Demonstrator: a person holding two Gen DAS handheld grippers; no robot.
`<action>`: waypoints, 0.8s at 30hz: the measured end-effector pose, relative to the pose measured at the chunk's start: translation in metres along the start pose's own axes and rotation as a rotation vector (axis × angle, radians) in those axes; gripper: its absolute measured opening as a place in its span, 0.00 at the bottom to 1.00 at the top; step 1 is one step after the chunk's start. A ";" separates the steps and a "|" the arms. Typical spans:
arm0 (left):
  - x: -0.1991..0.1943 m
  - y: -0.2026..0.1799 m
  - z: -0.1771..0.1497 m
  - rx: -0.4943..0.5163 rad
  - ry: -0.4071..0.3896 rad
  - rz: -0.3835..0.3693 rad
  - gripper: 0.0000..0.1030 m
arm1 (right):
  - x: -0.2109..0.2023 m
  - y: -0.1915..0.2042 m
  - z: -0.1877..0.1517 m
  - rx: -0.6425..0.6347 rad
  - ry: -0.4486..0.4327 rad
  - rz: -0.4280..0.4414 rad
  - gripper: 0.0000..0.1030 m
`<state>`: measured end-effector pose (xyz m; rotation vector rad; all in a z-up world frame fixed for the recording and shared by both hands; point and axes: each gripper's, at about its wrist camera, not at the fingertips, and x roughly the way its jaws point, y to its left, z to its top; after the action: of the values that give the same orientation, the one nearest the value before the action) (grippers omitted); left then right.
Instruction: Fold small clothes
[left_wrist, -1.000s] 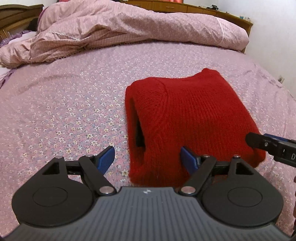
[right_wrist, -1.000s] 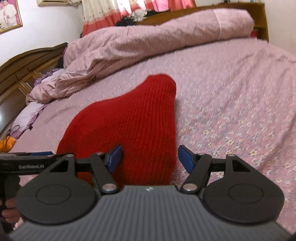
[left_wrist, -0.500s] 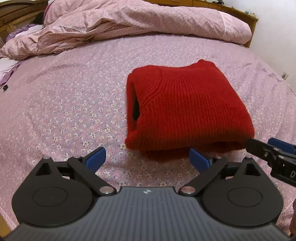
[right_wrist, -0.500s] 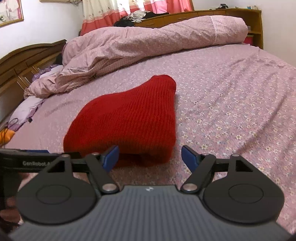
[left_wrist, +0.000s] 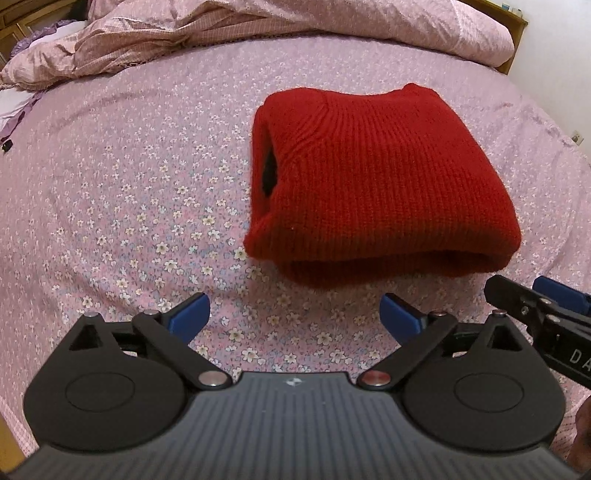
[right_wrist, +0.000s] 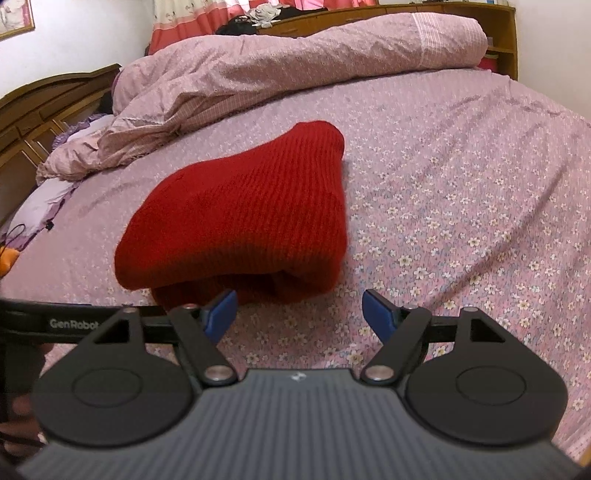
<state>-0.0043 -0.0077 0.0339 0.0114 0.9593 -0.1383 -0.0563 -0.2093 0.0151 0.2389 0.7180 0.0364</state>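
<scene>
"GenRobot" stands on the left hand-held gripper (right_wrist: 74, 325); "DA" (cut off) on the right hand-held gripper (left_wrist: 546, 314).

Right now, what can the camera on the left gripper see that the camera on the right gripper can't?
Only the left wrist view shows the dark opening in the side of the folded red knitted sweater, and the tip of the right gripper.

Only the right wrist view shows the dark wooden headboard, the pink curtain and the orange thing at the edge.

Both show the sweater lying on the pink flowered bedsheet, the bunched pink quilt, and open, empty blue-tipped jaws.
</scene>
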 end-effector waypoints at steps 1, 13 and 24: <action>0.000 0.000 0.000 0.001 0.002 0.001 0.97 | 0.001 0.000 0.000 0.003 0.005 -0.001 0.74; 0.003 -0.003 -0.001 0.012 0.014 0.005 0.97 | 0.003 0.000 -0.001 0.011 0.025 -0.006 0.74; 0.003 -0.003 0.000 0.013 0.018 0.006 0.97 | 0.004 -0.001 0.000 0.013 0.026 -0.006 0.74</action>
<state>-0.0032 -0.0114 0.0317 0.0275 0.9760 -0.1393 -0.0534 -0.2094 0.0119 0.2494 0.7455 0.0289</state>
